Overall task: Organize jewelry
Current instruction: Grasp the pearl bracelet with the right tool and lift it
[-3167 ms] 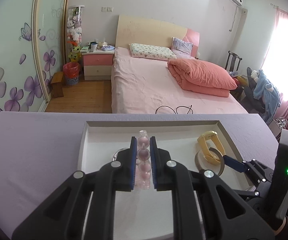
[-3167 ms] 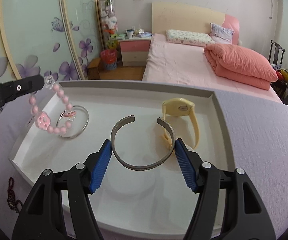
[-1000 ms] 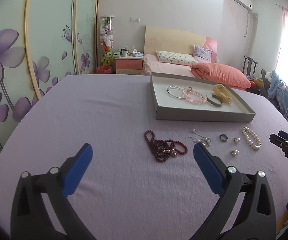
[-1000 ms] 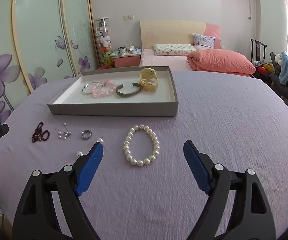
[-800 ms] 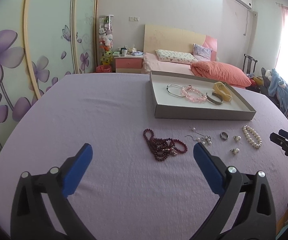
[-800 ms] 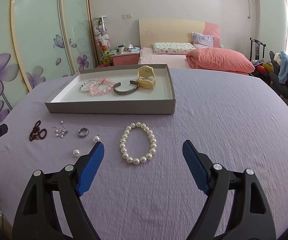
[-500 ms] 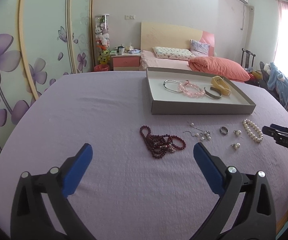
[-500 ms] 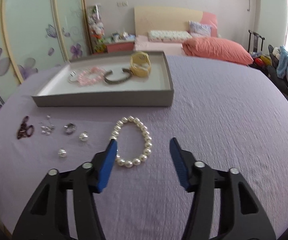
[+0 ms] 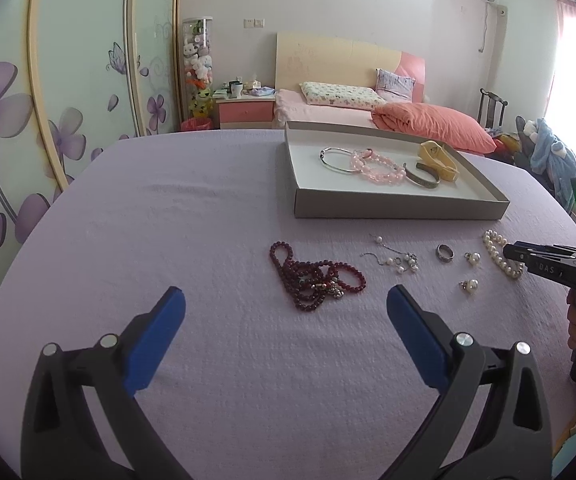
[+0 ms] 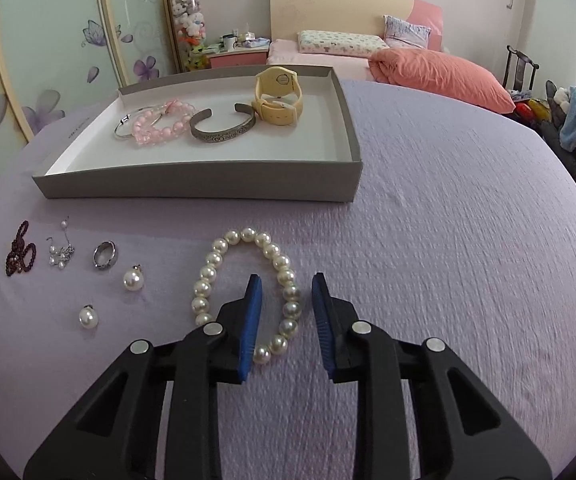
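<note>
A grey tray (image 10: 208,184) on the purple cloth holds a silver bangle, a pink bead bracelet (image 10: 160,126), a metal cuff (image 10: 224,130) and a yellow watch (image 10: 278,98). In front of it lie a white pearl bracelet (image 10: 248,288), two pearl earrings (image 10: 132,280), a ring (image 10: 105,255), a small chain (image 10: 60,254) and a dark red bead necklace (image 9: 311,280). My right gripper (image 10: 286,292) is open, its jaws narrowed around the pearl bracelet's right side. My left gripper (image 9: 286,312) is wide open and empty, just short of the red necklace.
The tray (image 9: 399,208) stands at the table's far side. A pink bed (image 9: 367,108) and a nightstand (image 9: 244,110) are behind the table, sliding doors (image 9: 68,80) on the left. My right gripper also shows at the left wrist view's right edge (image 9: 543,260).
Both grippers left the tray and pulled back over the table. My right gripper has dropped to the pearl bracelet and narrowed its jaws around it. My left gripper stays wide open.
</note>
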